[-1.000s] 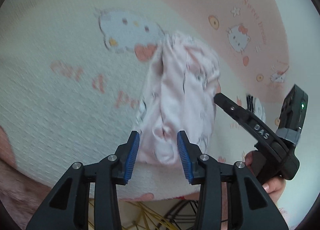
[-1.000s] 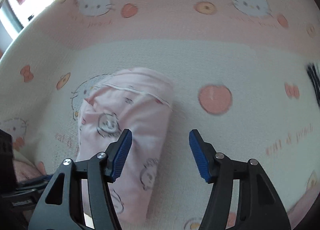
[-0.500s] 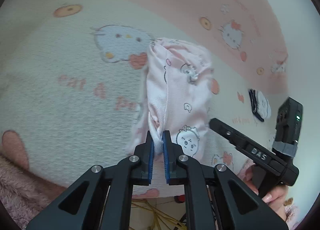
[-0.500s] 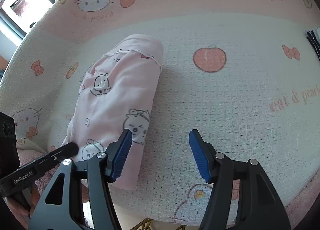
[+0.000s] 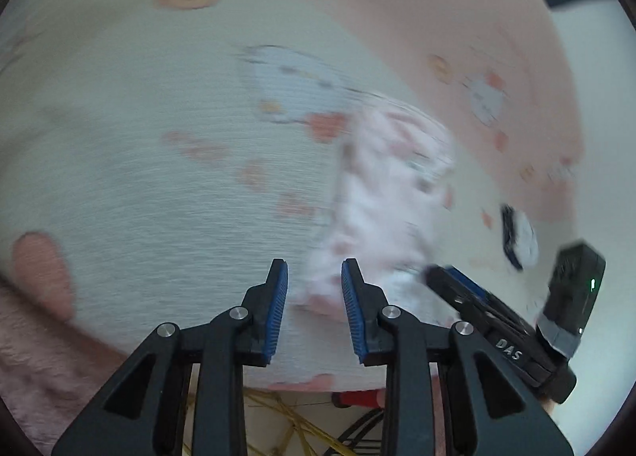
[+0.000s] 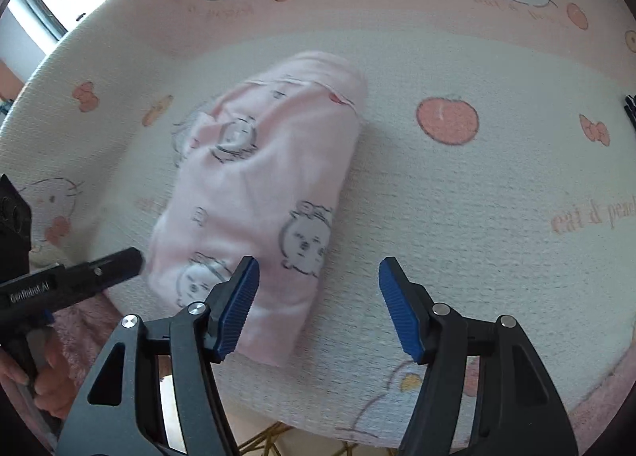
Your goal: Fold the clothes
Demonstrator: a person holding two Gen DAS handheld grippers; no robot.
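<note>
the folded pink garment [image 6: 262, 194] lies on the cartoon-print blanket [image 6: 457, 217], just ahead of both sets of fingers. left gripper [image 5: 314, 305] jaws are opening, nothing pinched. right gripper [image 6: 318, 297] jaws are opening too, wide apart, empty beside the garment's near corner.

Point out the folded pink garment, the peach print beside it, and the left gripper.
folded pink garment [image 6: 262, 194]: right wrist view, middle of its top surface.
peach print [image 6: 447, 120]: right wrist view, centre of the fruit.
left gripper [image 5: 314, 305]: left wrist view, midway between its opening fingertips.
</note>
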